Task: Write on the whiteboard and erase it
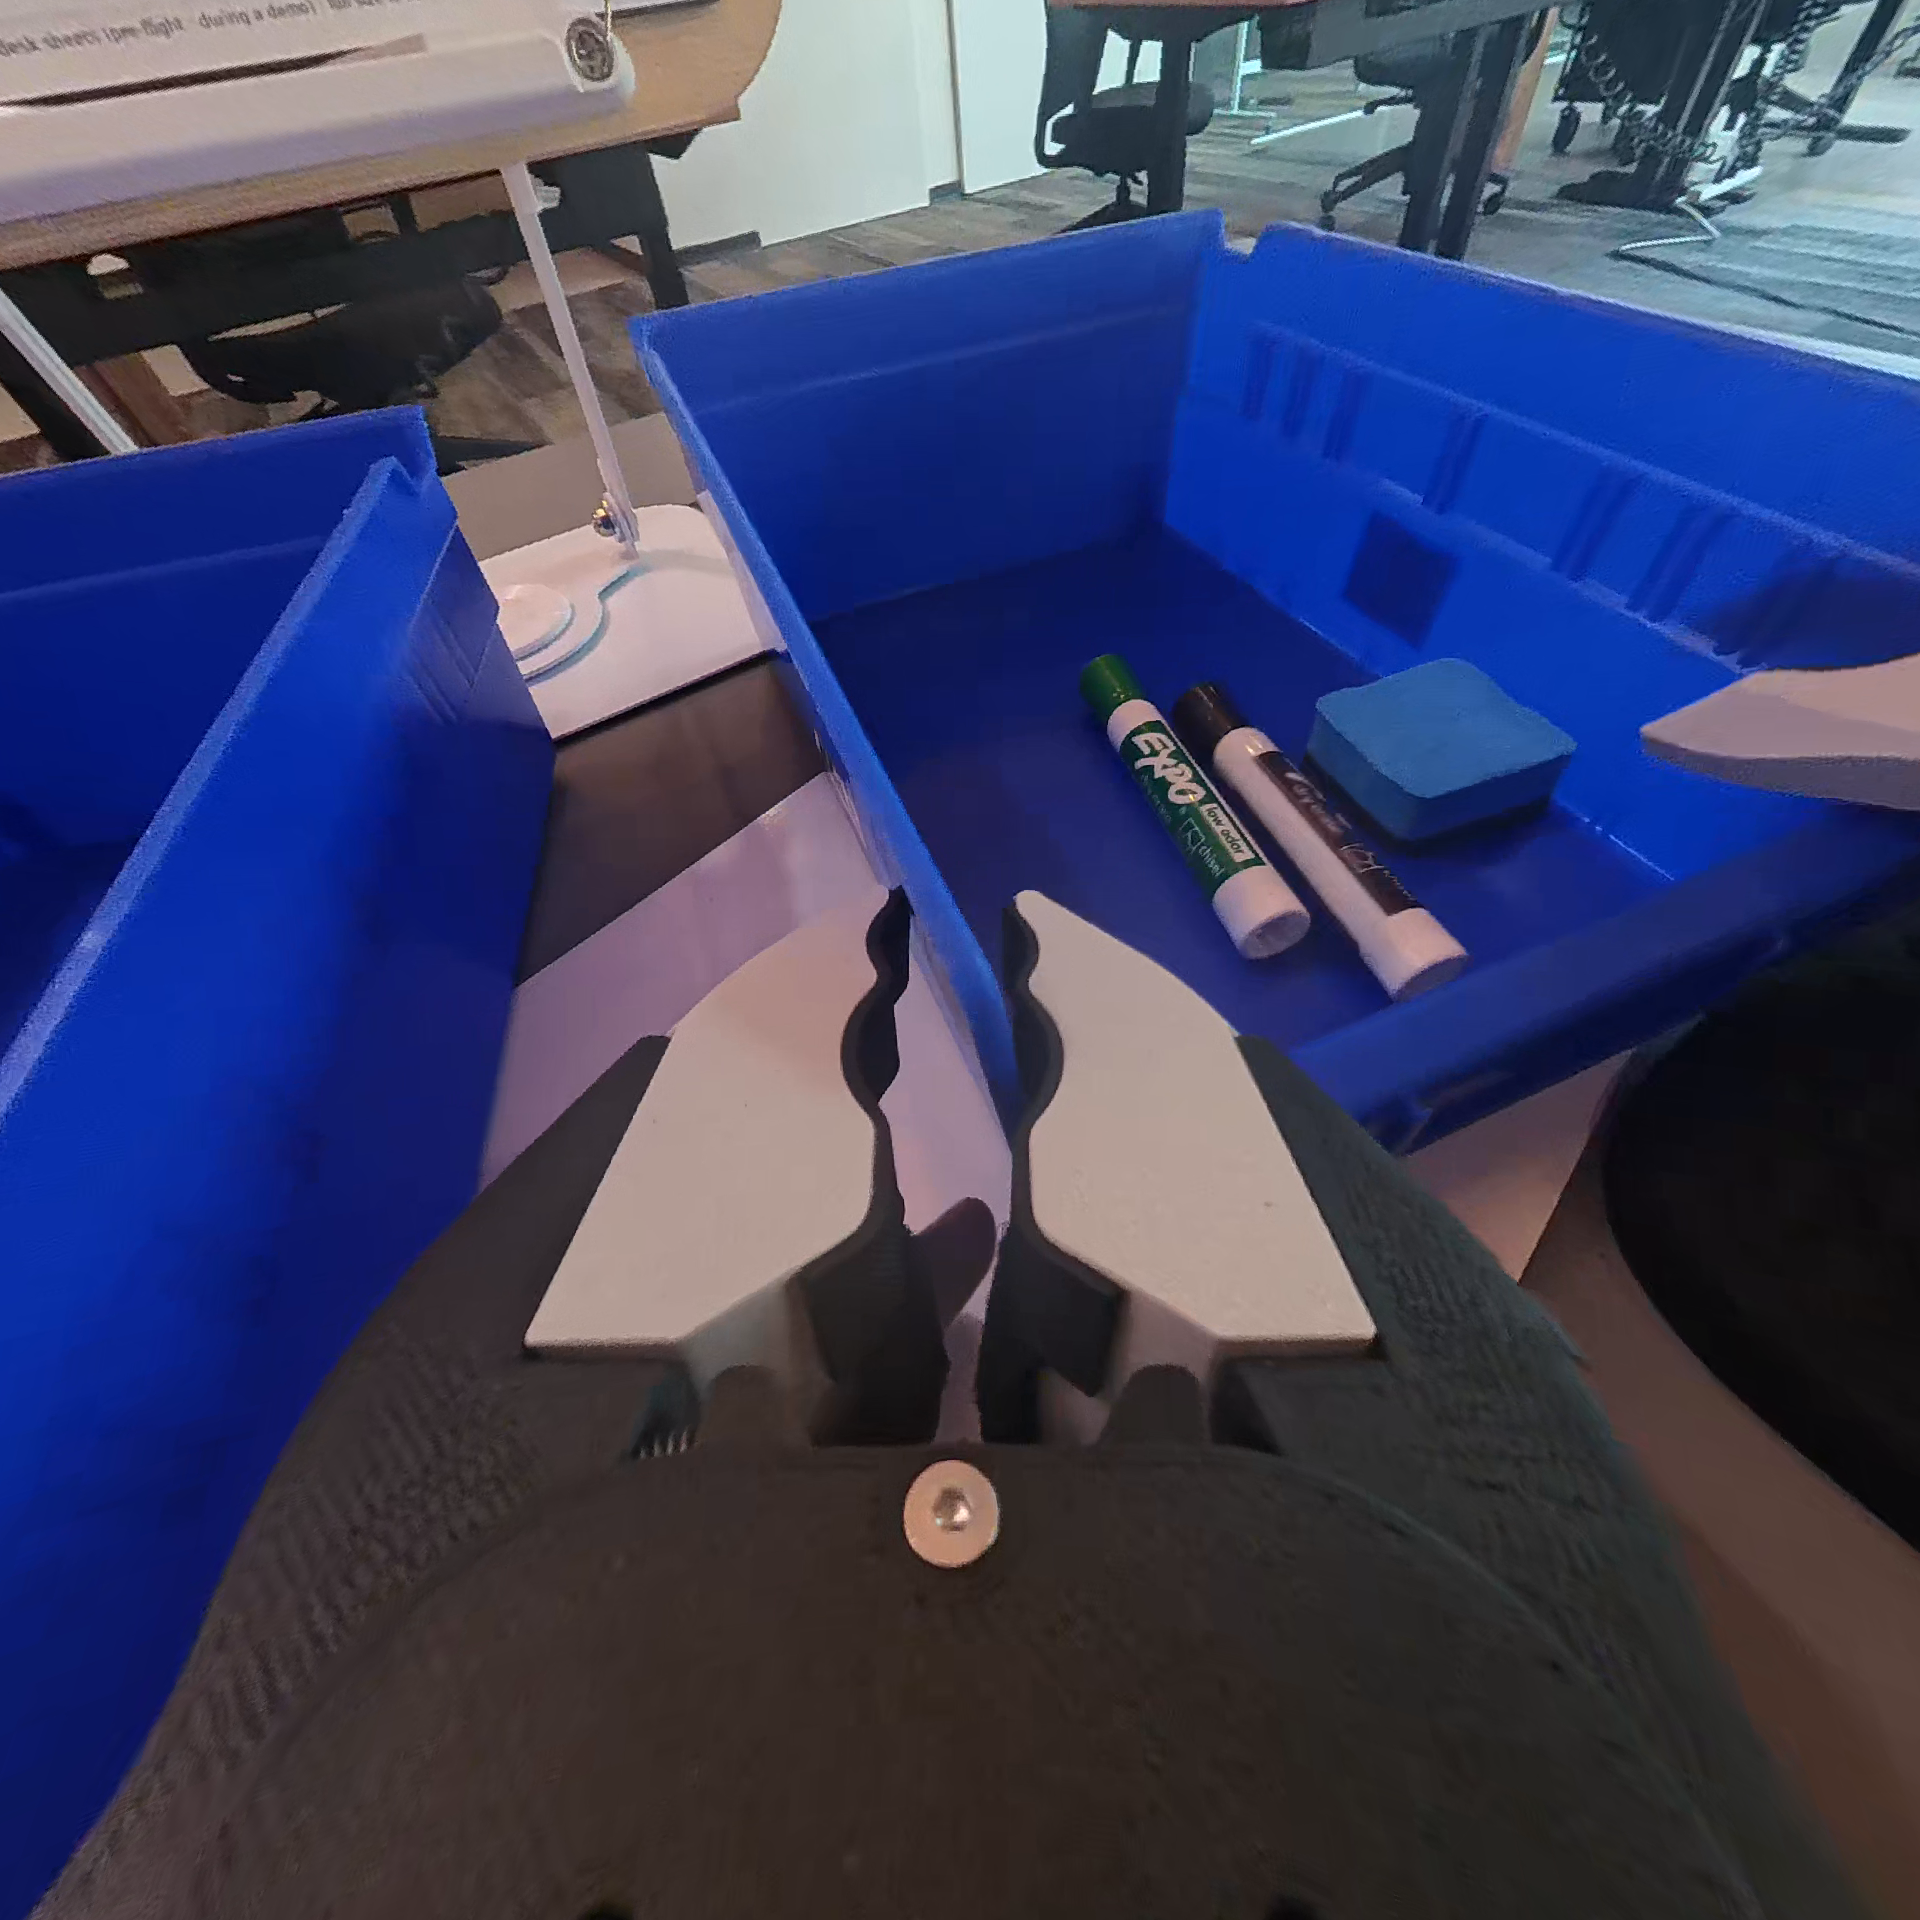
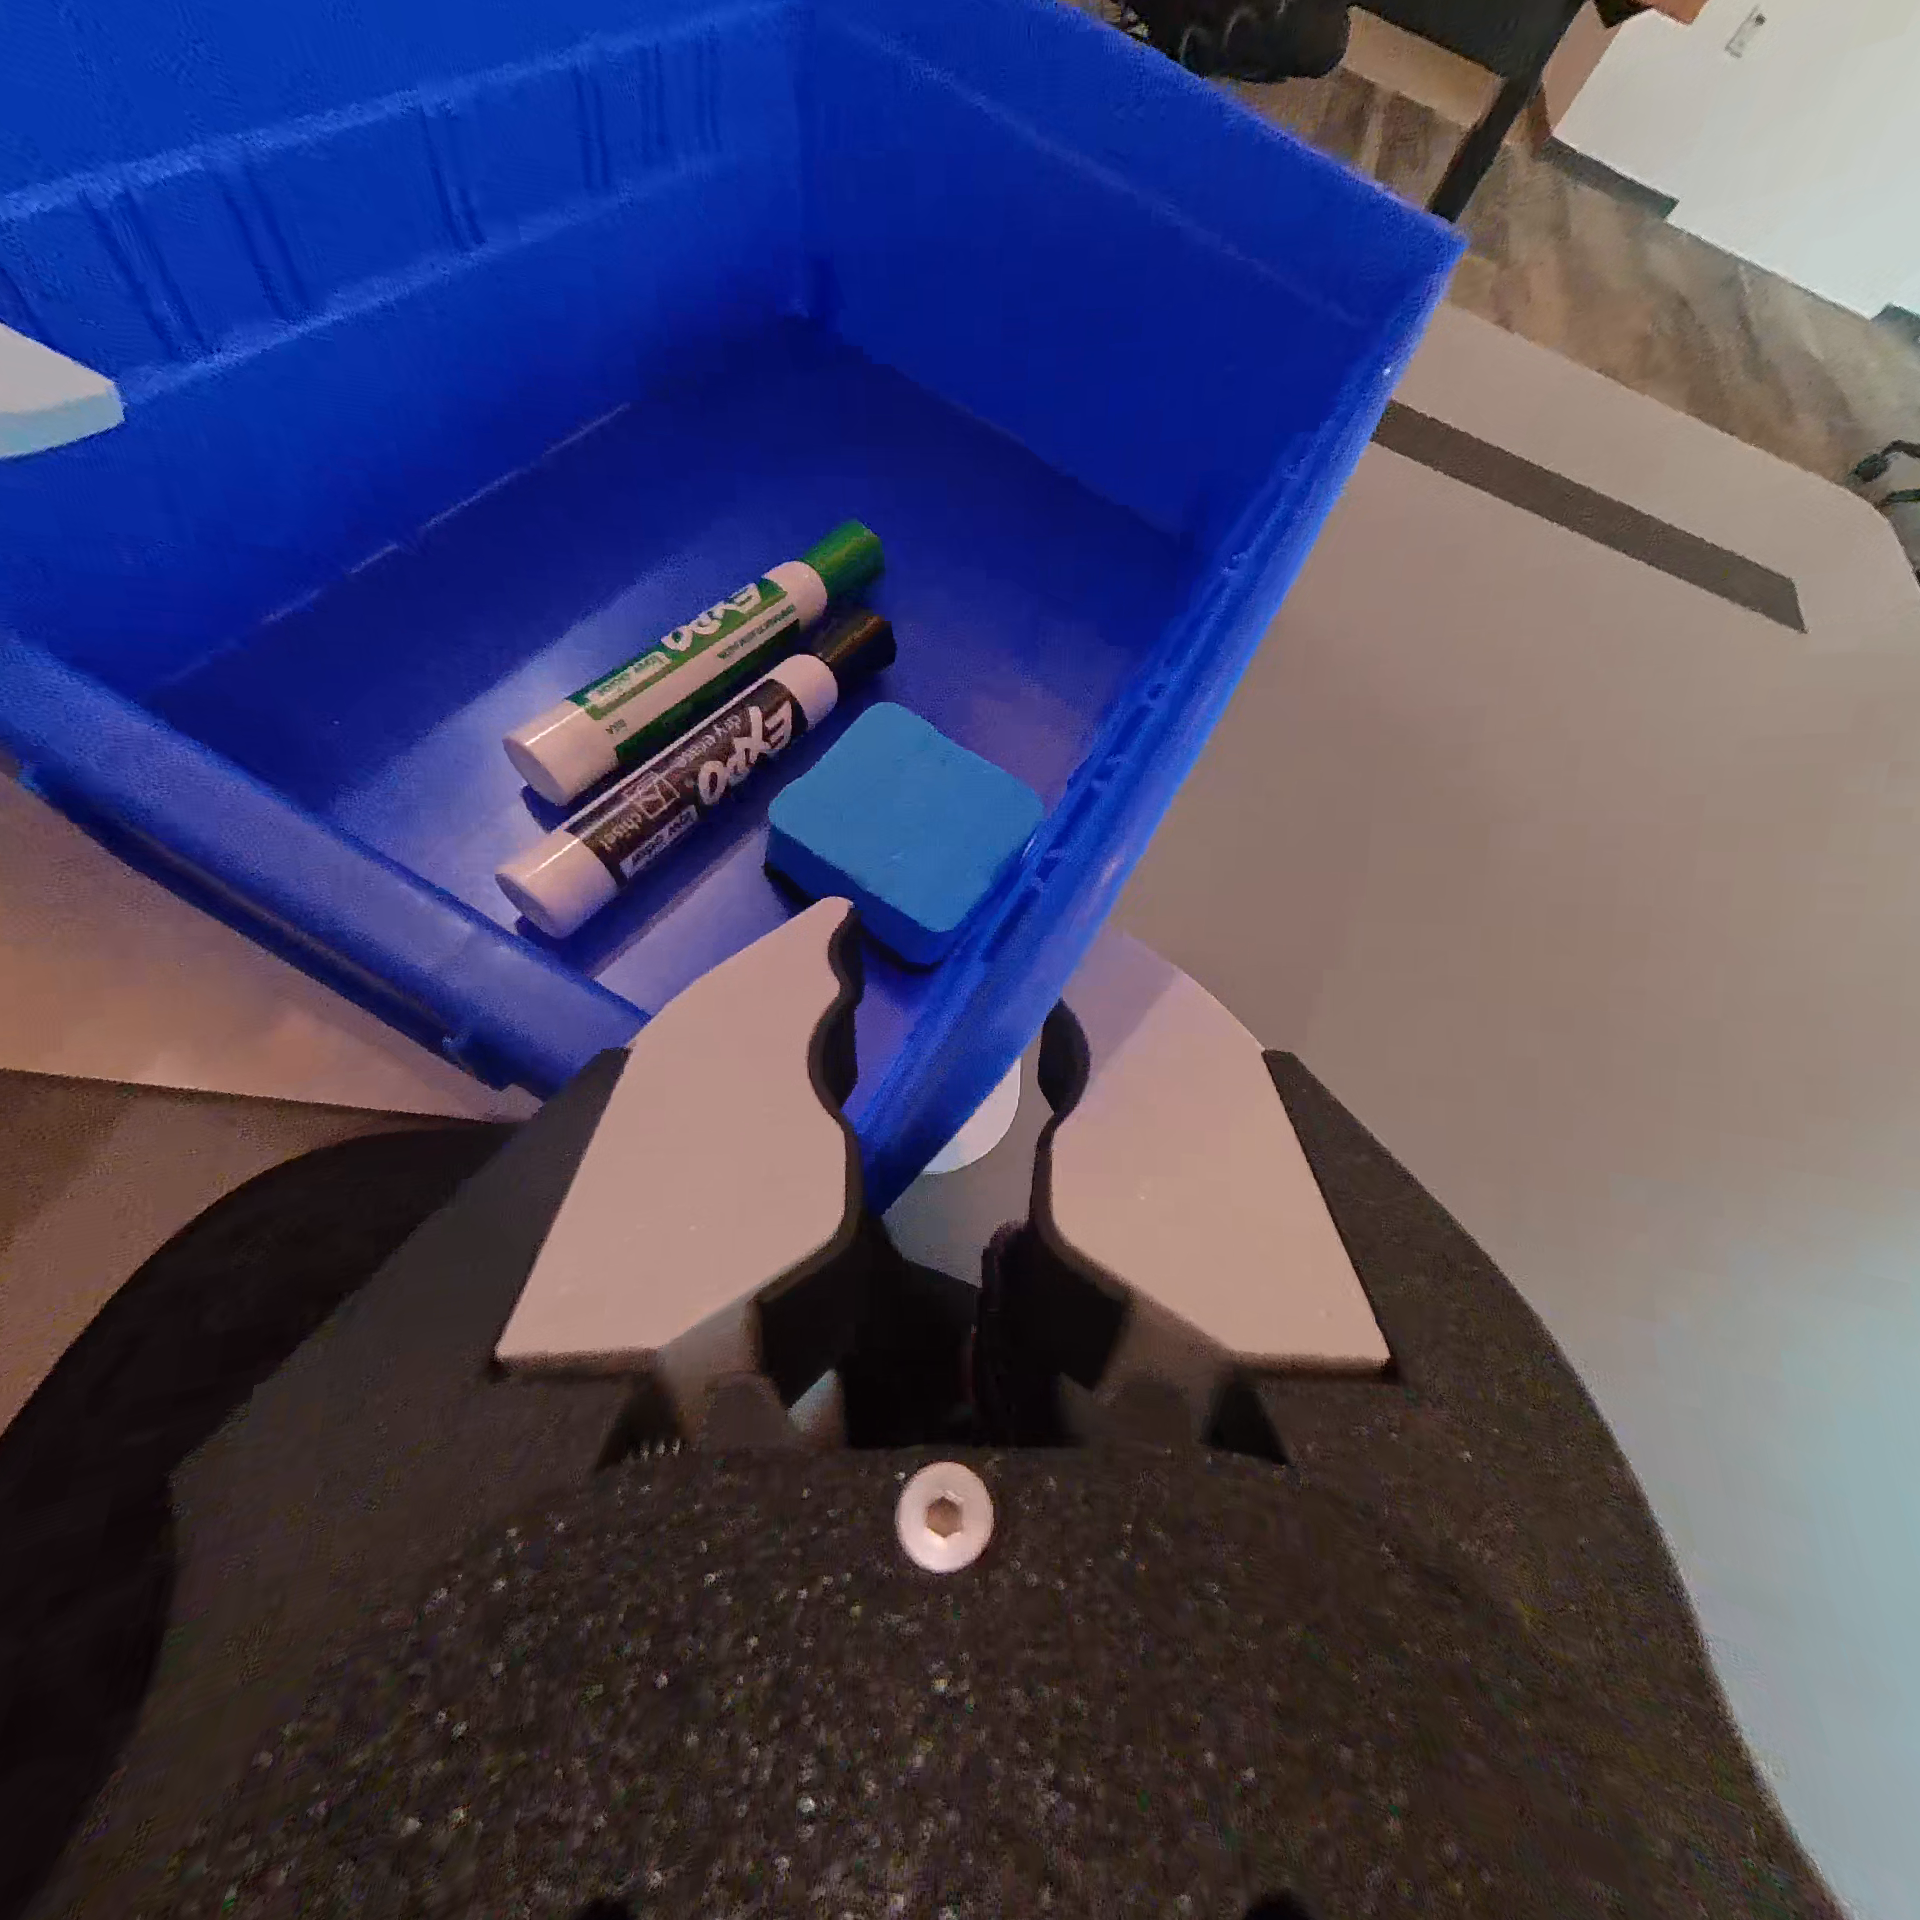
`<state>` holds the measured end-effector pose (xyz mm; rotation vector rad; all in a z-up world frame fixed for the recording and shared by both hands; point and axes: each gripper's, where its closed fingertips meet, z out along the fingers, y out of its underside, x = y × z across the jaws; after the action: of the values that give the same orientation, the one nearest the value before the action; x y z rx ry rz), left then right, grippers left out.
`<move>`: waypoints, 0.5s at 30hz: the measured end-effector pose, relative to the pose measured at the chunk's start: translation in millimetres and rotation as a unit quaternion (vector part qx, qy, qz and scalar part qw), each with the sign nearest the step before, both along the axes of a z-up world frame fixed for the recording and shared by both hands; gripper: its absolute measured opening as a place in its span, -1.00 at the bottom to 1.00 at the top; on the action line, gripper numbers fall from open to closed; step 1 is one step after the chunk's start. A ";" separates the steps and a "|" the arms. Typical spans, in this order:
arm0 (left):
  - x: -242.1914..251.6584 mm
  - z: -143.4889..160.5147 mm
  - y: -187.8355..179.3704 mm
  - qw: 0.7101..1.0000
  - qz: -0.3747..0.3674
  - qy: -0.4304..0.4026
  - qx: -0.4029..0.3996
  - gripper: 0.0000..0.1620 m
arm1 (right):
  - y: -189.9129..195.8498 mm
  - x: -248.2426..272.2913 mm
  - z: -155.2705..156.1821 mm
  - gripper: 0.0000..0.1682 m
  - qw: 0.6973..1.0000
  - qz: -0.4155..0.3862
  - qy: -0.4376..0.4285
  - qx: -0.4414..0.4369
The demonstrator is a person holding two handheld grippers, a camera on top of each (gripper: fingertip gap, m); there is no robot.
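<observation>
A blue bin (image 1: 935, 468) holds a green marker (image 1: 1184, 800), a black marker (image 1: 1320, 842) and a blue foam eraser (image 1: 1439, 743), lying side by side on its floor. My left gripper (image 1: 956, 914) straddles the bin's left wall, one finger on each side, shut on it. In the right wrist view my right gripper (image 2: 945, 977) straddles the bin's (image 2: 1143, 260) right wall the same way, its right fingertip hidden behind the wall. The green marker (image 2: 686, 655), black marker (image 2: 675, 790) and eraser (image 2: 904, 821) lie just ahead. A whiteboard (image 1: 260, 104) on a thin stand sits at the far left.
A second blue bin (image 1: 208, 935) stands close on the left, with a narrow gap between the two. The whiteboard's white base (image 1: 623, 582) sits behind that gap. The grey table (image 2: 1455, 831) stretches right, with a dark strip (image 2: 1590, 520). Office chairs (image 1: 1122, 104) and desks stand beyond. My hands' fingertips stand some 20 cm from each other.
</observation>
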<state>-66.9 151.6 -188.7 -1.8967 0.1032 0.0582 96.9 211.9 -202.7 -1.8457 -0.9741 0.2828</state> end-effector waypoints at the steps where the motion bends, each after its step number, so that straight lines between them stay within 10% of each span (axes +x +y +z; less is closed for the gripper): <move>1: 0.5 0.5 -0.3 1.000 0.003 0.000 0.003 -0.79 | 1.4 1.7 0.7 -0.67 1.000 -0.008 -0.002 0.003; 15: 5.5 52.6 -22.0 0.997 0.011 0.063 0.045 -0.80 | -17.3 12.8 57.6 -0.85 0.995 -0.049 -0.007 0.086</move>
<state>-61.4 129.6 -136.1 -1.8040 0.1629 0.1954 109.7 194.6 -145.1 -1.7333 -0.8854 0.1226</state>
